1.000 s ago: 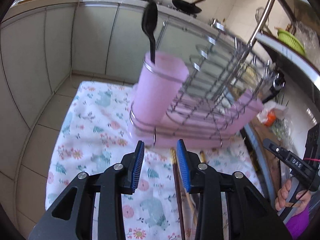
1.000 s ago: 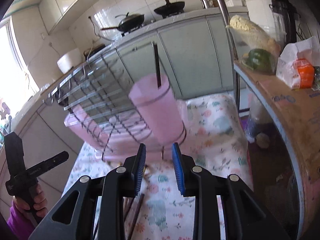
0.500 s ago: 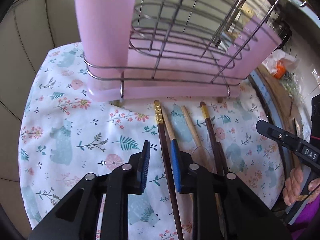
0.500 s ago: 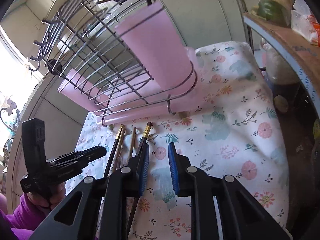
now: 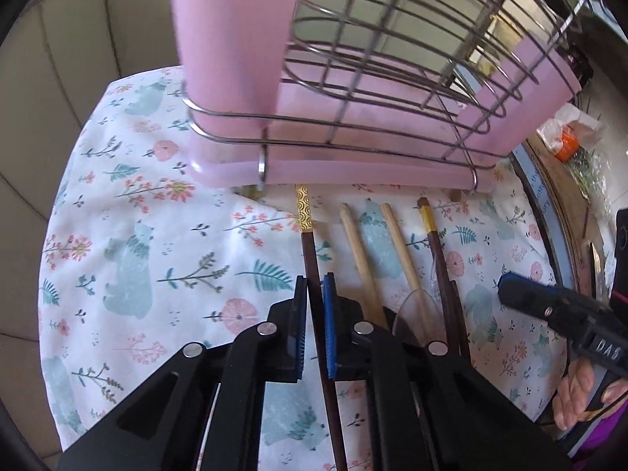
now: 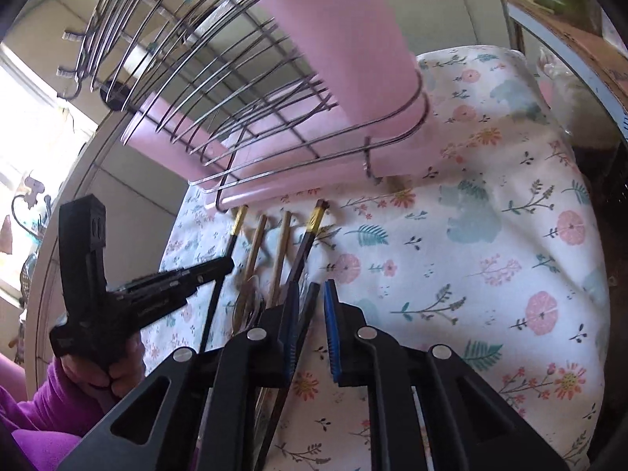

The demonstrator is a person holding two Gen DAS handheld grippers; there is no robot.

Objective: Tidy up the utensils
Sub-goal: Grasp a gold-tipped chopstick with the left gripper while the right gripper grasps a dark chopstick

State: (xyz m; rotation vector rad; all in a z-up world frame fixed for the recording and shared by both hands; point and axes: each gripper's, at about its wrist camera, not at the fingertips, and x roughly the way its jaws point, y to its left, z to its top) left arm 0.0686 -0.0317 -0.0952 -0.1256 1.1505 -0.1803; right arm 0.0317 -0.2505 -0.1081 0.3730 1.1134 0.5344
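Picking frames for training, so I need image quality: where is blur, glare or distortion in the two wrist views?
Left wrist view: pink cup smeared by motion blur, chopsticks sharp, fisheye bends the cloth. Right wrist view: window blown out at left, wire rack blurred, dark vignette at the corners.

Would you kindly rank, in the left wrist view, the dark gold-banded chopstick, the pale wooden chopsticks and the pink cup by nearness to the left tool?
1. Dark gold-banded chopstick: between the closing blue pads of the left tool.
2. Pale wooden chopsticks: on the cloth, just to the right.
3. Pink cup: upright in the wire rack, beyond the chopstick tips.
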